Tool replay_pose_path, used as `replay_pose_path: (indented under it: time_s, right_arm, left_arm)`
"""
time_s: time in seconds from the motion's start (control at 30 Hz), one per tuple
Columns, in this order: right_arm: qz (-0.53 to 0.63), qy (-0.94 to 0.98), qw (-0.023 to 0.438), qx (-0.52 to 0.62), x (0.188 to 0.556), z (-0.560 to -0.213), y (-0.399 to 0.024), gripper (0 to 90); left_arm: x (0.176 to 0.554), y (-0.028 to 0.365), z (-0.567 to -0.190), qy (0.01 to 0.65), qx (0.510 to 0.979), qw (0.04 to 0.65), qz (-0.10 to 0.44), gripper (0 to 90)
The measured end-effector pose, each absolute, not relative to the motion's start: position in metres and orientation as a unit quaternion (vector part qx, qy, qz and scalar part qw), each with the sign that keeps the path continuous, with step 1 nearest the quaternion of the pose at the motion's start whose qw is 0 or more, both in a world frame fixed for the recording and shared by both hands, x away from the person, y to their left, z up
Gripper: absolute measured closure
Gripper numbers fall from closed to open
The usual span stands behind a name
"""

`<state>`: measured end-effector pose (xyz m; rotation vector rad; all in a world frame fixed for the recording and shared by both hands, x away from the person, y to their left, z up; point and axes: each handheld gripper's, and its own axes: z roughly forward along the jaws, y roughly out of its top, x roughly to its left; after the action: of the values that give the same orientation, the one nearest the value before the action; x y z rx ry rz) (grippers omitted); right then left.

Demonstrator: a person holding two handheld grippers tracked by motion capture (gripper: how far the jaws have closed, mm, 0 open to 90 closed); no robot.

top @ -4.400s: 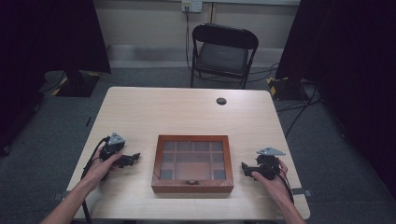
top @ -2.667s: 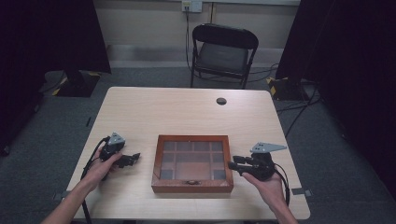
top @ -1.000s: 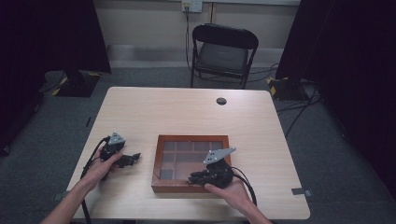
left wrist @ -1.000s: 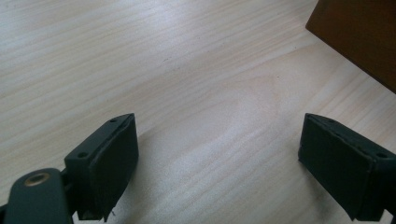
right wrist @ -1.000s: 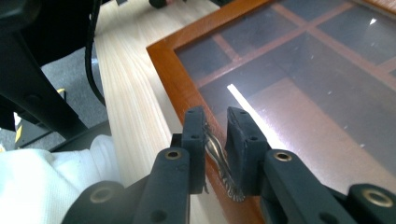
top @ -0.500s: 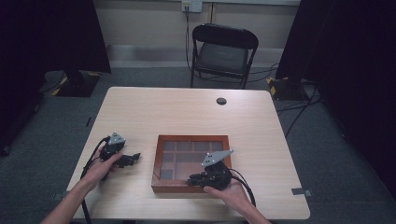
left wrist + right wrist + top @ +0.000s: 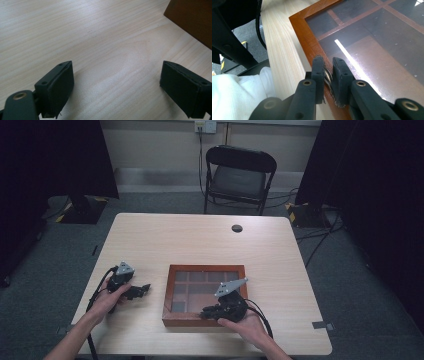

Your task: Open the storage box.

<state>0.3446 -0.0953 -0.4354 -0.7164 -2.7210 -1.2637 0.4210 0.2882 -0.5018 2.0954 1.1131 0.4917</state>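
Right tool (image 7: 328, 75) pinches what looks like a small metal latch (image 7: 327, 75) on the wooden box (image 7: 172, 290) front rim, likely to lift the glass lid; left tool (image 7: 117, 87) rests wide open on the tabletop (image 7: 200, 240).

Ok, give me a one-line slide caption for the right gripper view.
Right gripper shut on the small metal clasp at the front edge of the glass-lidded wooden box.

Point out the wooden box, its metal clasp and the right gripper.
wooden box (image 7: 205, 270), high view, far rim of its frame.
metal clasp (image 7: 327, 75), right gripper view, silver part between the jaws.
right gripper (image 7: 328, 65), right gripper view, midway between its fingertips.
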Motion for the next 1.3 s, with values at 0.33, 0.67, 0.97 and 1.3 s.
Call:
replay_pose_path:
  time_s: [0.33, 0.67, 0.97, 1.3]
  right_arm:
    - [-0.416, -0.88, 0.032, -0.226, 0.346, -0.429, -0.096, 80.7]
    - [-0.427, -0.876, 0.028, -0.221, 0.348, -0.418, -0.098, 80.9]
    - [-0.435, -0.871, 0.029, -0.225, 0.349, -0.411, -0.1, 80.9]
    - [-0.438, -0.869, 0.025, -0.23, 0.348, -0.406, -0.1, 80.8]
  left_arm:
    - [0.421, 0.288, -0.502, 0.431, 0.809, 0.352, 0.19, 11.6]
    - [0.421, 0.288, -0.502, 0.431, 0.809, 0.352, 0.189, 11.6]
    - [0.421, 0.288, -0.502, 0.43, 0.81, 0.351, 0.19, 11.6]
    - [0.421, 0.288, -0.502, 0.431, 0.809, 0.352, 0.19, 11.6]
